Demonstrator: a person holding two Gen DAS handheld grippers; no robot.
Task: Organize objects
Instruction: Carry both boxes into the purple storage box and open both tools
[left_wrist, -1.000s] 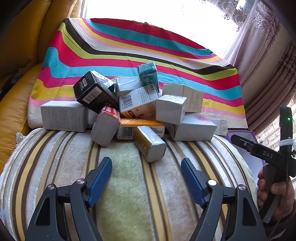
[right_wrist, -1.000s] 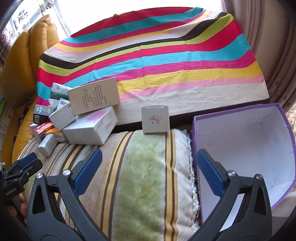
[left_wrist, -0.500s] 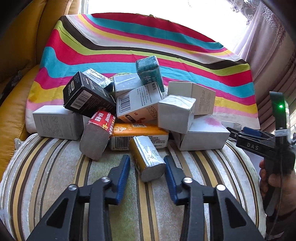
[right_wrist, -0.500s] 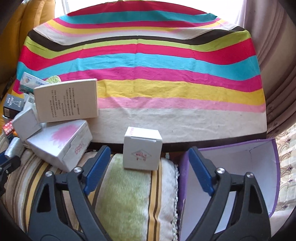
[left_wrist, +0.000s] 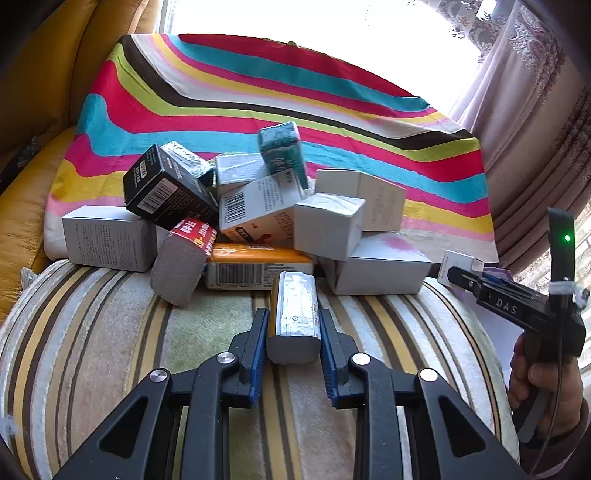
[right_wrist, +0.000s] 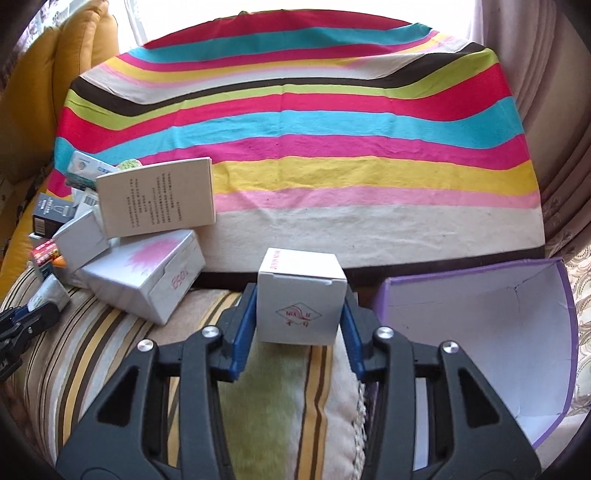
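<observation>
A small silver-wrapped box (left_wrist: 295, 306) lies on the striped cushion (left_wrist: 110, 332) in front of a pile of several cartons (left_wrist: 258, 206). My left gripper (left_wrist: 293, 317) has its jaws closing on this silver box, and both blue pads touch its sides. In the right wrist view, a small white cube box with a red emblem (right_wrist: 299, 310) sits at the cushion's far edge. My right gripper (right_wrist: 300, 295) is shut on it, one pad on each side. The left wrist view also shows the right gripper (left_wrist: 458, 275) from the side, in a person's hand.
An open purple-edged box with a white inside (right_wrist: 480, 325) stands right of the cushion. A board draped in rainbow-striped cloth (right_wrist: 332, 147) rises behind everything. Yellow sofa cushions (left_wrist: 37, 110) are on the left and curtains (left_wrist: 535, 129) on the right.
Both grippers went from wide open to closed. The left closed around the silver box. The right moved forward to the white cube box and closed on it.
</observation>
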